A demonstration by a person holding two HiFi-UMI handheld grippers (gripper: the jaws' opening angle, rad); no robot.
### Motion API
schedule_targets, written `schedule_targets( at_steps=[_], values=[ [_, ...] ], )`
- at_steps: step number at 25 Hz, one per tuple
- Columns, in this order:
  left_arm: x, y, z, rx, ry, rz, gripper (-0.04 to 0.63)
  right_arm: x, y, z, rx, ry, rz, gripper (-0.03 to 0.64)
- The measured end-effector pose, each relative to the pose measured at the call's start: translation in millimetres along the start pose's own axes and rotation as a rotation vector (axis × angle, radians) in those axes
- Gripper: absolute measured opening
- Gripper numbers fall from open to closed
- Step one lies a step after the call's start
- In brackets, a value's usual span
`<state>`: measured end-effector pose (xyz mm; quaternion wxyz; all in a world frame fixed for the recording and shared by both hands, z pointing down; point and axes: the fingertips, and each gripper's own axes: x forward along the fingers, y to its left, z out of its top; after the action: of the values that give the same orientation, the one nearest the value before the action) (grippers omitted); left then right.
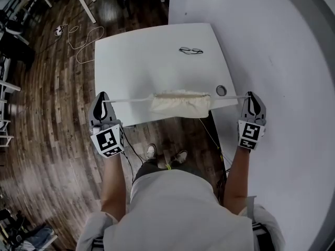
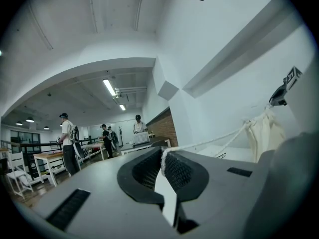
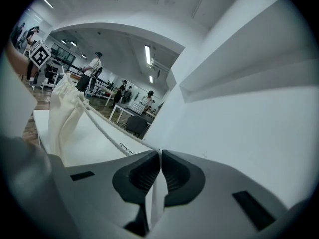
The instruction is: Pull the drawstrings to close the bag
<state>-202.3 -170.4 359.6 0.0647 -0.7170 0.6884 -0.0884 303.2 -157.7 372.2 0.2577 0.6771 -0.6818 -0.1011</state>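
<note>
**Bag strung tight between two clamped claws**

The cream cloth bag (image 1: 180, 104) hangs above the near edge of the white table (image 1: 157, 61), with its mouth gathered. The left drawstring (image 1: 128, 100) runs straight out to the left gripper (image 1: 103, 102), whose jaws are pinched together on the cord. The right drawstring (image 1: 230, 97) stretches to the right gripper (image 1: 251, 99), which is likewise clamped on its cord. A pair of glasses (image 1: 191, 50) lies on the far part of the table. A round hole (image 1: 221, 90) sits near its near right corner. People (image 2: 67, 138) stand at desks far across the room.
</note>
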Motion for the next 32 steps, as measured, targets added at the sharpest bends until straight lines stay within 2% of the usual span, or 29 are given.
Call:
schedule_targets(
  at_steps=[5,10,17,25,28,32],
  values=[
    [-8.2,5.5,24.3,0.040,-0.040,0.016,0.017,-7.8,-14.8,9.8,0.078,-0.015,-0.027,0.041],
    [-7.6,11.6,29.8,0.012,-0.054,0.043,0.018,-6.1,-23.4,12.9,0.161,-0.039,-0.048,0.041],
    [-12.0,16.4,44.6,0.041,-0.080,0.059,0.018,-9.7,-39.0,11.4,0.205,-0.049,-0.073,0.041],
    [-17.2,29.9,44.9,-0.022,-0.065,0.083,0.018,-11.0,-47.0,13.4,0.251,-0.074,-0.080,0.041],
    [-20.5,32.1,46.6,-0.011,-0.072,0.089,0.018,-11.9,-49.3,13.7,0.259,-0.085,-0.080,0.041],
    [-27.4,36.4,51.5,0.042,-0.086,0.104,0.018,-11.4,-48.6,12.0,0.257,-0.080,-0.071,0.041]
  ],
)
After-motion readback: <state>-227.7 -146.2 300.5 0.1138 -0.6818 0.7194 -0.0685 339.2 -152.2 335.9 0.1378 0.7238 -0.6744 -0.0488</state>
